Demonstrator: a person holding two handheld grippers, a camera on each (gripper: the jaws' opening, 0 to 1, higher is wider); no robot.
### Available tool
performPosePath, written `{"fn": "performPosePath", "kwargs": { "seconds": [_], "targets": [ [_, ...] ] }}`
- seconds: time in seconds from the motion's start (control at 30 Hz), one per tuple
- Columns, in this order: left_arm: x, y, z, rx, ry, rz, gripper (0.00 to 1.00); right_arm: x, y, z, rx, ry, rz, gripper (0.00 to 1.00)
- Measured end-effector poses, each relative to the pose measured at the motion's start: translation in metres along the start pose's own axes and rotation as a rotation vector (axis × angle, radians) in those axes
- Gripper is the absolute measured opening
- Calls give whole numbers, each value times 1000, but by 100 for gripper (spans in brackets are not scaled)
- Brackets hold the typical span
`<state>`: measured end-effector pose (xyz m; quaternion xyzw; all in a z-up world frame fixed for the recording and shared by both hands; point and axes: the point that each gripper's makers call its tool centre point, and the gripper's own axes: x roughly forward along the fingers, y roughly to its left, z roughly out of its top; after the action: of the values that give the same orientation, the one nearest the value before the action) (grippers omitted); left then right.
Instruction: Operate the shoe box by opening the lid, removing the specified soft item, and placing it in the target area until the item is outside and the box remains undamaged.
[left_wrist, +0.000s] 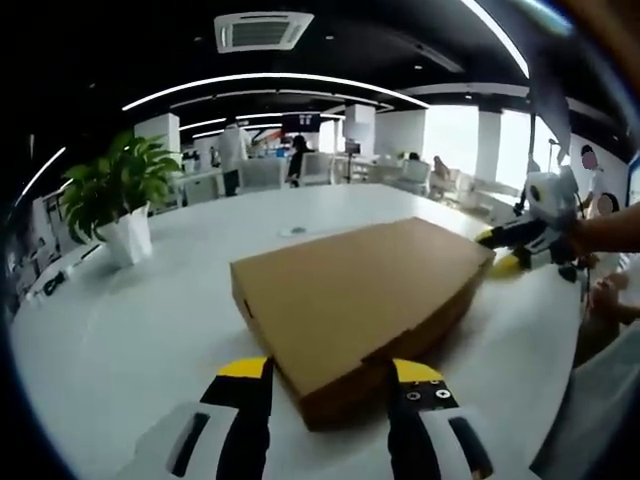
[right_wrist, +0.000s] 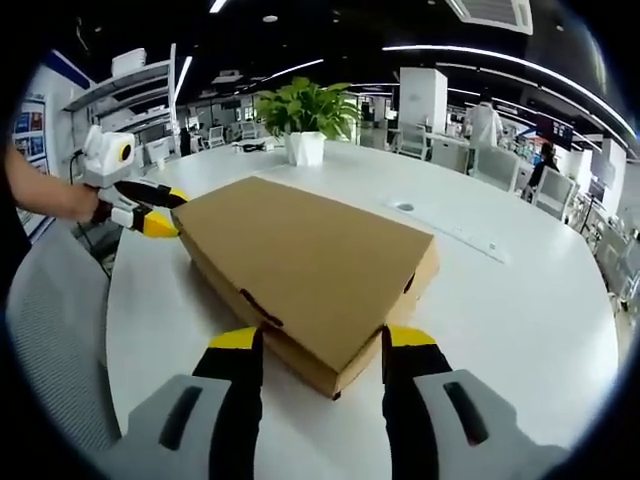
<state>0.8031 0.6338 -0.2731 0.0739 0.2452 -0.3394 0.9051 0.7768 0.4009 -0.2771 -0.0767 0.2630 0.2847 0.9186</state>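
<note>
One closed shoe box (left_wrist: 362, 291) on white table (left_wrist: 150, 330).

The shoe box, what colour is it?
Plain brown cardboard; the shoe box shows best in the right gripper view.

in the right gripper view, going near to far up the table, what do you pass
right gripper at a corner of the box → closed cardboard shoe box → small round fitting in the tabletop → potted plant in a white pot at the far side of the white table
</note>
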Motion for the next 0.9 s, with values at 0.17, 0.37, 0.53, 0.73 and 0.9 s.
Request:
{"fn": "performPosePath", "kwargs": {
  "seconds": [0.17,0.37,0.53,0.73,0.9],
  "targets": [
    [-3,2,-1,1,3,-3,46,0,4,0,4,4,-4,43],
    [-9,10,-5,0,7,-8,46,2,14,3,3,14,-6,43],
    [-14,12,-7,0,9,-10,46,4,22,4,9,23,-9,43],
    [-19,17,-10,4,14,-22,46,5,32,6,19,26,-11,43],
    [-24,23,-13,10,16,-33,46,4,43,8,27,31,-23,43]
  ]
}}
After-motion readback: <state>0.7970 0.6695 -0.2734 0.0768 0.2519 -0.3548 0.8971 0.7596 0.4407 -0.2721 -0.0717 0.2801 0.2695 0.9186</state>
